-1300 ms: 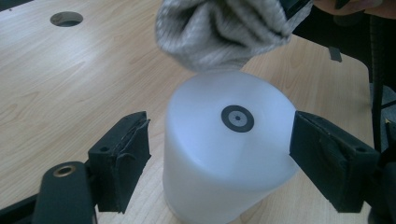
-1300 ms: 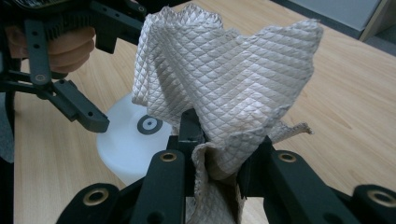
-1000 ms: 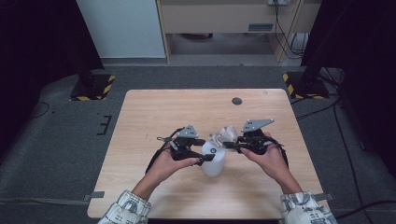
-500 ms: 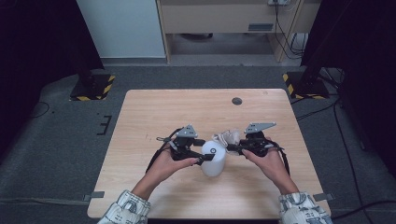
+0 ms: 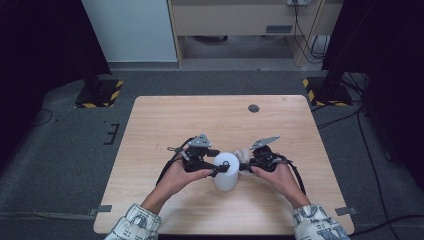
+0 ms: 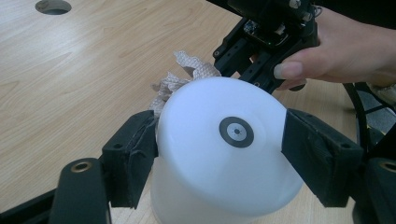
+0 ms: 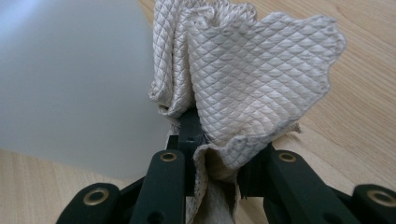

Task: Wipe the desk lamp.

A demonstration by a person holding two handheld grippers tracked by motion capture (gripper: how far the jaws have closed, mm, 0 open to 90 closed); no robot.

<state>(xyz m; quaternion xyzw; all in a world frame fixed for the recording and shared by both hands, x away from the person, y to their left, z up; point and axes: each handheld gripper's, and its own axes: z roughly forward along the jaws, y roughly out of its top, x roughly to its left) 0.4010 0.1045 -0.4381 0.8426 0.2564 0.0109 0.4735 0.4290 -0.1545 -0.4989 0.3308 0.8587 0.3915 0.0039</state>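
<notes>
Here, desk (image 5: 165, 125): light wood top with rounded corners; the work sits in its near half, slightly right of centre.
Open room: the far half is bare wood apart from one hole; wide bare strips run along the left and right edges, and a narrower strip lies between the hands and the near edge.
Hole (image 5: 253, 108): small dark round opening close to the far edge, right of centre, well apart from the grippers.
White cup (image 5: 224, 172): a translucent white plastic cup, turned bottom-up and tilted, its flat base with a grey ring mark facing the left gripper view (image 6: 229, 154); it stands between the two grippers, nearer the near edge than the far one.
Left gripper (image 5: 210, 162): held by the person's left hand (image 5: 175, 176), its jaws clamped on the white cup, one black pad on each side of the cup's wall just under the base.
Right gripper (image 5: 246, 165): held by the right hand (image 5: 280, 175), just beside the cup on its right; its jaws are pressed together on a cloth.
Cloth (image 7: 243, 79): cream, quilted in small diamonds, bunched into folds that rise above the closed jaws; it touches the cup's side and pokes out behind the cup in the left gripper view (image 6: 180, 81).
Cables: black loops trail from both grippers towards the near edge.
</notes>
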